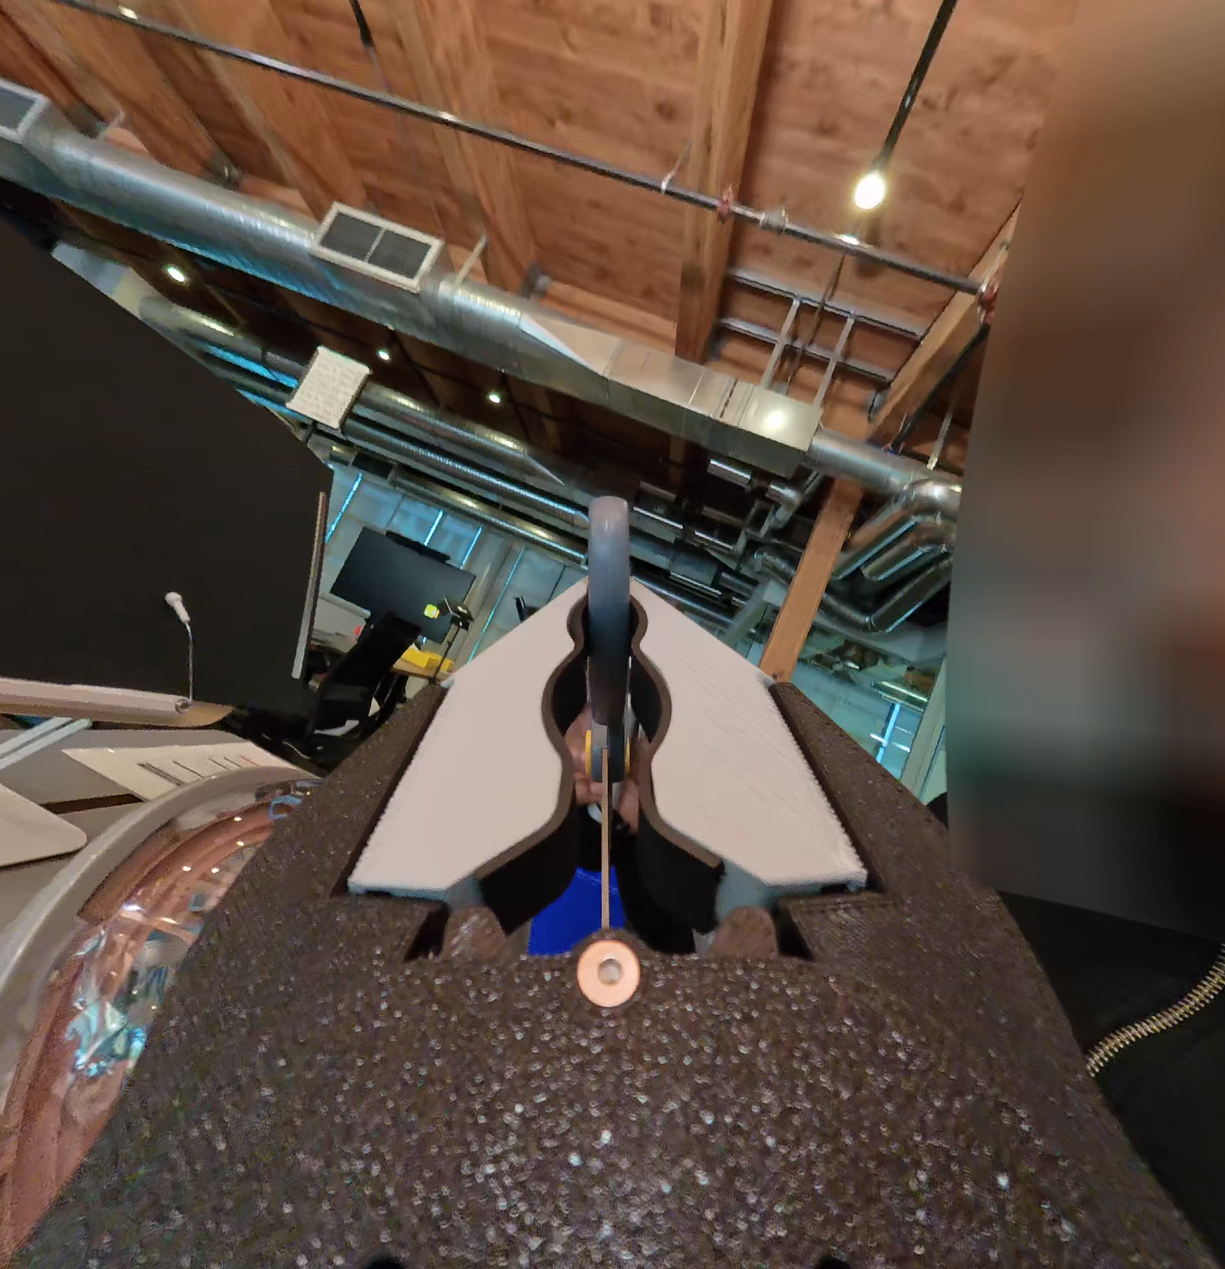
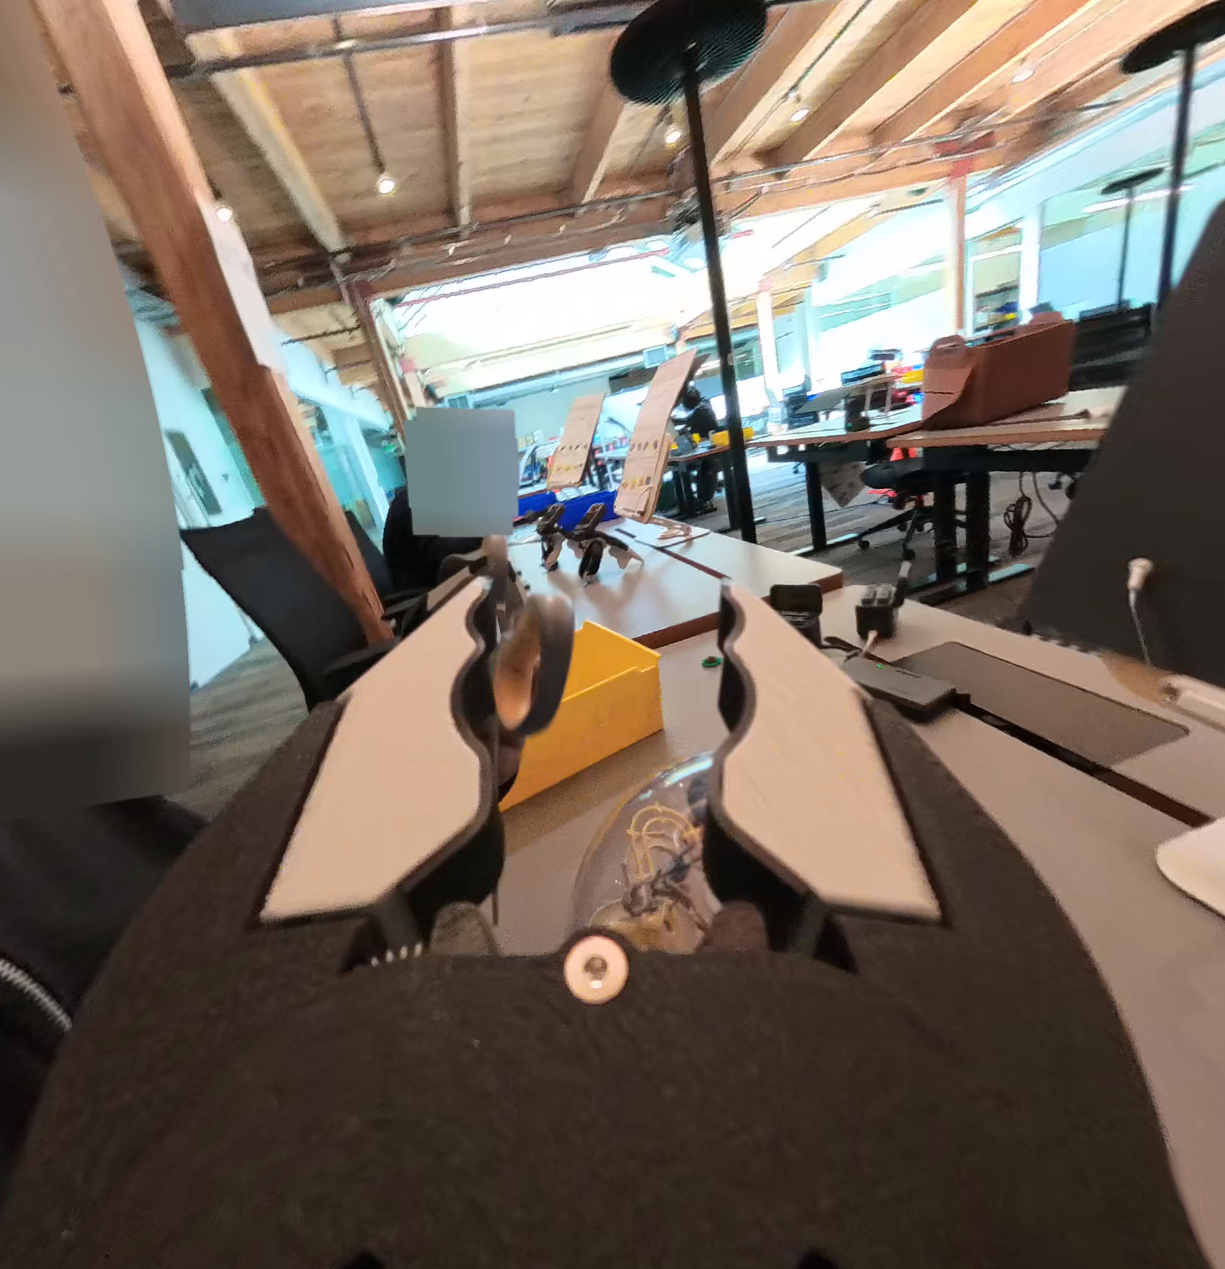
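My left gripper [image 1: 608, 604] points up toward the ceiling and is shut on a pair of scissors [image 1: 608, 542] seen edge-on. The grey handle loop sticks out past the fingertips, and a thin blade edge runs back toward the camera. My right gripper [image 2: 606, 590] is open. A dark grey handle ring [image 2: 538, 669] hangs blurred right beside its left finger [image 2: 404, 741]; I cannot tell if they touch. A clear glass bulb [image 2: 647, 865] with wire inside lies low between the right jaws, near the palm.
A yellow bin [image 2: 596, 707] stands on the grey desk [image 2: 1008, 858] just beyond the right gripper. A black hub [image 2: 898, 680] and chargers lie at the right. A glass dome with a metal rim [image 1: 81, 961] is at the left gripper's lower left. A person sits behind.
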`<state>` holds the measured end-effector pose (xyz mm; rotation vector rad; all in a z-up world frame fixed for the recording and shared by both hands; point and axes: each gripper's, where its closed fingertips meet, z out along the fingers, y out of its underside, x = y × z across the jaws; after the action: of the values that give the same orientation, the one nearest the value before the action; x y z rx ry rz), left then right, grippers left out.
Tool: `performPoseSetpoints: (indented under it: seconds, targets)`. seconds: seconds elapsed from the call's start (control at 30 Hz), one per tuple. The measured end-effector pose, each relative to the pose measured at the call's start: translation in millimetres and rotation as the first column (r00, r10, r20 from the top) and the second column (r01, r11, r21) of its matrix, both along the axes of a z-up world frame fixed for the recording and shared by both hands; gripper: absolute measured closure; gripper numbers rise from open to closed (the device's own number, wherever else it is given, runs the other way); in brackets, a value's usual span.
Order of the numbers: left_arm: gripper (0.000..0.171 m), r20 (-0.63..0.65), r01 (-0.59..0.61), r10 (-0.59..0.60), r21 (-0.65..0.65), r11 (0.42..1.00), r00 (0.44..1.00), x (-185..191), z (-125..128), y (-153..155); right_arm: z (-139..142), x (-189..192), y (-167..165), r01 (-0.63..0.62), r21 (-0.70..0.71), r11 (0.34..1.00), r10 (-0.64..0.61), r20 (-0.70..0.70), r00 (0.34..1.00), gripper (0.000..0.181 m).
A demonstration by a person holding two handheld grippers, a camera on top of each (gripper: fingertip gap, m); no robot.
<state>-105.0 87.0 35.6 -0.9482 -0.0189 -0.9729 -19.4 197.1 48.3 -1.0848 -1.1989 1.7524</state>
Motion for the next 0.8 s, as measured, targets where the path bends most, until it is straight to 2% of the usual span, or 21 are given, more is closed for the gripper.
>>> performPoseSetpoints:
  seconds: [0.1, 0.23, 0.33, 0.4, 0.67, 0.73, 0.8]
  targets:
    - [0.169, 0.002, -0.023, 0.023, 0.021, 1.000, 1.000, -2.7, 1.3, -1.5, -16.2, 3.5, -11.1, -0.062, -0.106, 0.992, 0.066, 0.031, 0.997, 0.117]
    - [0.169, -0.009, 0.047, -0.046, 0.028, 0.999, 0.999, 16.2, 0.6, 5.2, -27.7, -5.1, -38.8, -0.174, -0.182, 0.968, 0.186, 0.055, 0.981, 0.120]
    - [0.169, -0.049, 0.068, -0.068, -0.001, 0.998, 0.996, 34.5, -8.1, 14.6, -15.2, -4.1, -49.4, -0.227, -0.140, 0.964, 0.231, 0.013, 0.973, 0.172]
    - [0.169, -0.035, 0.097, -0.097, -0.002, 0.995, 0.995, 43.7, -12.1, 16.2, -8.8, -4.1, -54.2, -0.250, -0.093, 0.964, 0.251, 0.009, 0.968, 0.174]
    - [0.167, -0.018, 0.101, -0.101, 0.022, 0.995, 0.995, 45.4, -20.5, 10.2, -6.6, -7.9, -60.4, -0.275, -0.107, 0.955, 0.281, 0.042, 0.959, 0.175]
    - [0.143, -0.031, 0.090, -0.090, 0.017, 0.996, 0.996, 48.1, -24.7, 9.3, -11.9, -9.0, -63.9, -0.275, -0.080, 0.958, 0.282, 0.088, 0.955, 0.175]
    - [0.131, -0.083, 0.088, -0.088, -0.004, 0.996, 0.993, 56.6, -32.3, 9.6, -10.1, -9.3, -68.5, -0.279, -0.059, 0.959, 0.283, 0.094, 0.954, 0.175]
